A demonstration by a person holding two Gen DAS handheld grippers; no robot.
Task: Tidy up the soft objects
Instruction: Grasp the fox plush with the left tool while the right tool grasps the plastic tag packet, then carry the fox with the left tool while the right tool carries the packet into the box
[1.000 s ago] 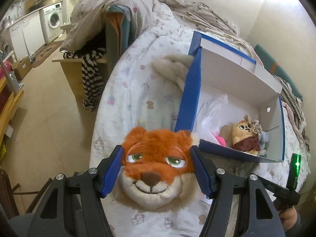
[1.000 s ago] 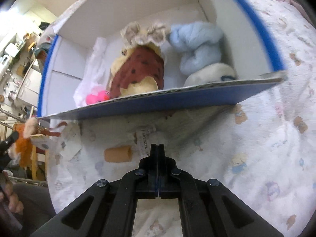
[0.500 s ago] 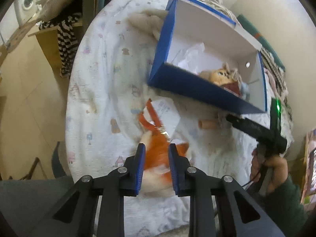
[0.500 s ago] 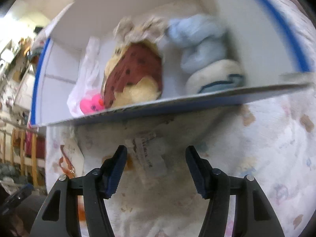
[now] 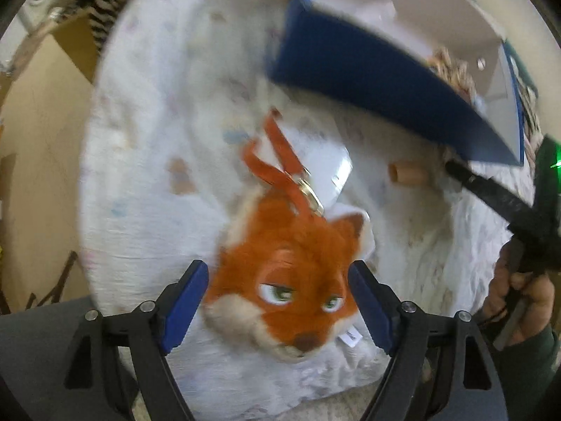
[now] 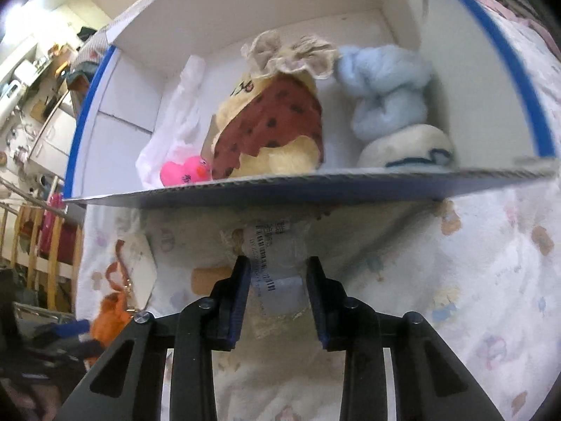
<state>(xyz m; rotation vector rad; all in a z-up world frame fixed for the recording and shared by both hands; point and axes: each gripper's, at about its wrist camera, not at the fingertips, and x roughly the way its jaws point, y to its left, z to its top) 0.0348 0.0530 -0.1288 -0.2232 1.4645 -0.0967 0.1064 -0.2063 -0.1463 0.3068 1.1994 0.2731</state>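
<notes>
An orange fox plush (image 5: 287, 280) with an orange strap lies face up on the white printed bedspread (image 5: 157, 161). My left gripper (image 5: 278, 312) is open, its blue pads either side of the fox's head. My right gripper (image 6: 278, 301) is open around a clear packet with a printed label (image 6: 271, 266), just in front of the blue-and-white box (image 6: 315, 193). Inside the box sit a yellow plush in a brown spotted dress (image 6: 273, 129), a pale blue plush (image 6: 382, 94), a cream one (image 6: 406, 151) and a pink duck (image 6: 186, 175).
A small tan cylinder (image 5: 408, 173) lies on the bedspread by the box front. A white card (image 5: 329, 172) lies under the fox's strap. The bed edge drops to the floor (image 5: 38, 122) at left. Wooden furniture (image 6: 35, 242) stands beyond the bed.
The left gripper has opened and the fox now lies face up between its pads. The right gripper has moved forward around the labelled packet and narrowed.
</notes>
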